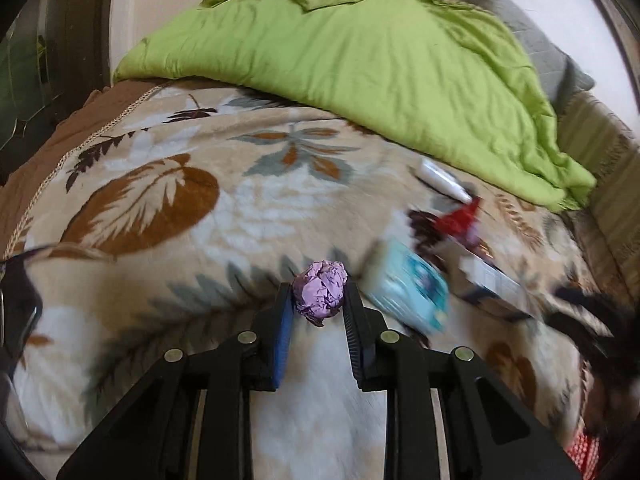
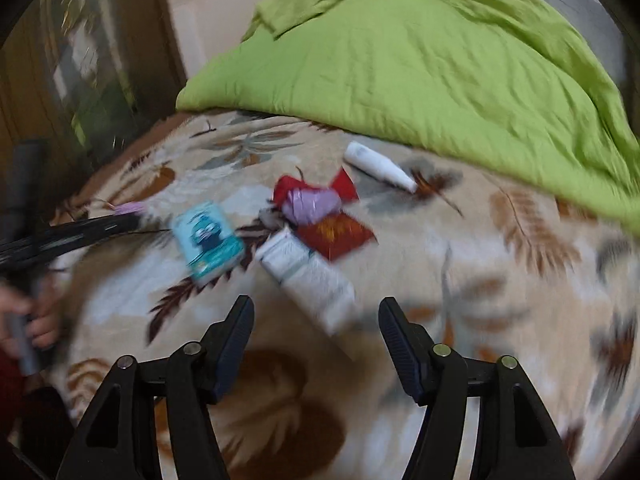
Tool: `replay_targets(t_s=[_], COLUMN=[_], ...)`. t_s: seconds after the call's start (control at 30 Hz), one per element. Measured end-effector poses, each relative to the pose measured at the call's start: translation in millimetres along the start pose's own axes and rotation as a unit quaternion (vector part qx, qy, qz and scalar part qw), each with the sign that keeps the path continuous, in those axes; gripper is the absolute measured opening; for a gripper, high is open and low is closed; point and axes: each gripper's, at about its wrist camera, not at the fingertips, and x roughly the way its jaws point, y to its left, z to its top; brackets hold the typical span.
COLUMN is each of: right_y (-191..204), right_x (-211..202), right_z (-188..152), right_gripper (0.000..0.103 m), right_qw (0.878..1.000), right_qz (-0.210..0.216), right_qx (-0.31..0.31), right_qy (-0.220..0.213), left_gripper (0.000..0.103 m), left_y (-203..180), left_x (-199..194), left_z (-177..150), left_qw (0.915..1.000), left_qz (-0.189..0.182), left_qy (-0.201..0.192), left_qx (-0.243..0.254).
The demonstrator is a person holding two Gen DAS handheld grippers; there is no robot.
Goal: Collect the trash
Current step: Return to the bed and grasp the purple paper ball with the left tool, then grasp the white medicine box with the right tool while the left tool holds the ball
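Left gripper [image 1: 320,294] pinching crumpled purple paper ball [image 1: 320,292] at fingertips for carrying; right gripper [image 2: 316,312] spread wide, ready above white box [image 2: 308,276].

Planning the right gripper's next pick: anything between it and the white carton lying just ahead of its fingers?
Nothing visible. The right gripper is open and empty, and the white carton lies on the leaf-print blanket straight ahead with only bare blanket between. The blue pack sits to its left, the red wrappers beyond it.
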Motion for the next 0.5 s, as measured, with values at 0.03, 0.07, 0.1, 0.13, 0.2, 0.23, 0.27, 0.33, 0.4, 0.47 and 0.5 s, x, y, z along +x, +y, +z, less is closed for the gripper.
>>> replay_targets(t_s=[0.03, 0.07, 0.1, 0.13, 0.2, 0.23, 0.27, 0.33, 0.4, 0.47, 0.5], right_y=[2, 3, 3, 4, 7, 9, 10, 10, 6, 2, 2], right_x=[11, 25, 33, 42, 56, 60, 61, 55, 39, 18, 8], right_z=[7, 14, 17, 19, 19, 16, 13, 6, -2, -13, -20], right_gripper=[0.071, 0.071, 0.071, 0.071, 0.071, 0.064, 0.057, 0.054, 0.052, 0.051, 0.051], right_qw=[1.000, 0.999, 0.999, 0.998, 0.997, 0.997, 0.997, 0.998, 0.999, 0.998, 0.997], right_qz=[-0.005, -0.017, -0.016, -0.006, 0.004, -0.004, -0.010, -0.029, -0.033, -0.023, -0.022], right_qx=[-0.014, -0.031, -0.038, -0.042, -0.049, -0.050, -0.048, -0.029, 0.006, 0.052, 0.075], right_qy=[0.005, 0.017, 0.027, 0.039, 0.061, 0.064, 0.063, 0.054, 0.036, 0.020, 0.015], left_gripper=[0.024, 0.024, 0.024, 0.024, 0.024, 0.024, 0.024, 0.024, 0.024, 0.024, 0.024], left_y=[-2, -3, -5, -6, -12, -15, -18, -26, -35, -45, -49], left_x=[-4, -7, -10, -12, -15, -15, -16, -18, -20, -26, -28], left_z=[-3, -6, -10, -12, -18, -21, -23, -30, -37, -45, -49], left_qw=[1.0000, 0.9999, 0.9999, 0.9998, 0.9998, 0.9998, 0.9997, 0.9995, 0.9991, 0.9986, 0.9985], left_qz=[-0.008, -0.013, -0.017, -0.019, -0.019, -0.017, -0.015, -0.013, -0.014, -0.014, -0.016], left_qy=[0.002, 0.002, 0.002, 0.003, 0.003, 0.003, 0.003, 0.001, -0.001, -0.005, -0.007], left_qx=[-0.001, -0.002, -0.002, 0.000, 0.007, 0.012, 0.018, 0.030, 0.041, 0.050, 0.052])
